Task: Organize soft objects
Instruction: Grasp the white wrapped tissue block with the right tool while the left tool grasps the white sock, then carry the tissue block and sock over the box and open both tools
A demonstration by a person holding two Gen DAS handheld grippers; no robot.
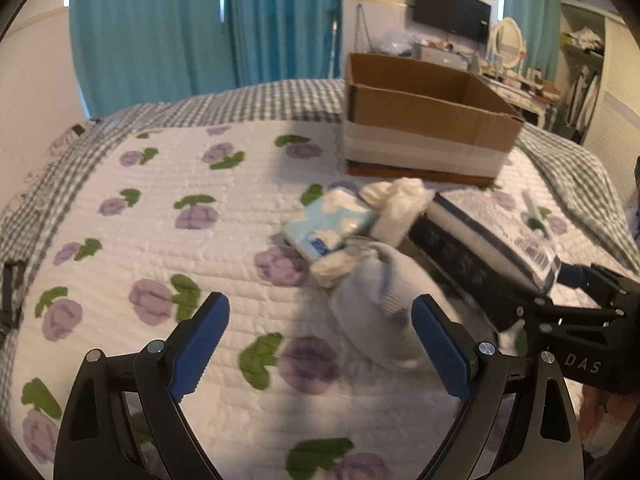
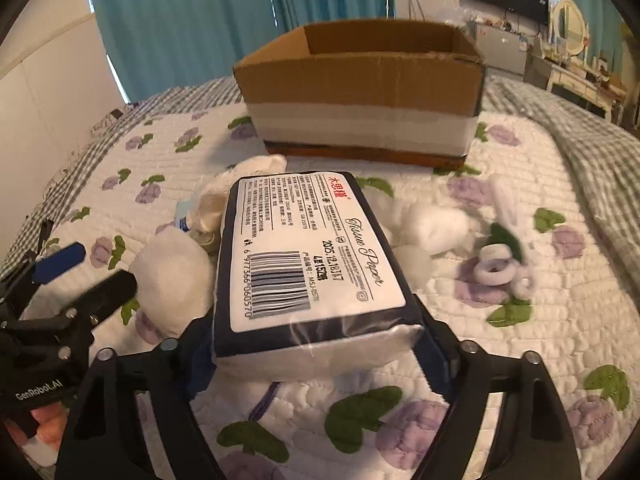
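1. Right gripper (image 2: 316,344): lower centre of the right wrist view; jaws partly closed around the tissue paper pack (image 2: 308,256), one finger at each long side; whether the pads press on it cannot be told.
2. Tissue paper pack: lies on the quilt (image 2: 520,352), barcode label up, at mid-frame, below the cardboard box (image 2: 360,100).
3. Left gripper (image 1: 320,336): lower centre of the left wrist view; jaws wide apart, nothing held; a pale blue sock (image 1: 376,296) lies on the quilt near the right finger, blurred.
4. Small blue tissue packet (image 1: 324,224) and white soft items (image 1: 400,200): centre of the left wrist view, below the box.
5. White hair ties (image 2: 496,268): right of the pack.
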